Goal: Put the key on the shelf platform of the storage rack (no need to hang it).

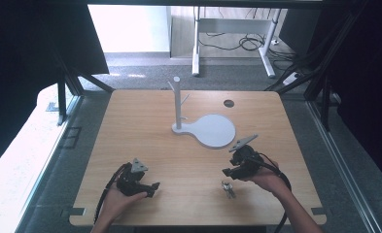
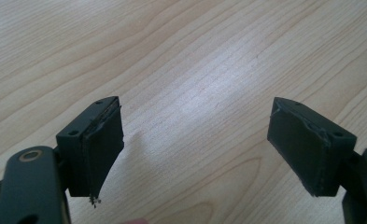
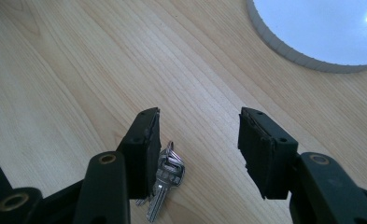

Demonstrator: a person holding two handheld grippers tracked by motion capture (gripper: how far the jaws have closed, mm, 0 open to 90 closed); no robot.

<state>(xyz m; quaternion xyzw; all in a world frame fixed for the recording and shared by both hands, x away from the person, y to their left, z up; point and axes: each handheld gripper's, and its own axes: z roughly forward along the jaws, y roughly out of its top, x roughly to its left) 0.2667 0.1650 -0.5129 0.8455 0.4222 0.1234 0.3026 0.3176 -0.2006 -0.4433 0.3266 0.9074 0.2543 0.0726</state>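
From the high view we see the keys (image 1: 227,189) lying on the wooden surface (image 1: 188,145), just below our right tool (image 1: 229,172), while our left tool (image 1: 152,188) rests well apart. A white stand (image 1: 205,127) sits farther back. In the left gripper view our jaws gape wide over bare wood. In the right gripper view the jaws stand partly open, holding nothing, the keys (image 3: 164,179) beside one jaw.

Two black hand-held grippers, left gripper (image 1: 139,183) and right gripper (image 1: 238,167), each topped by a grey three-cornered plate, black cables trailing, rectangular black pads (image 2: 102,149), brass-coloured pivot rivets, bare forearms.
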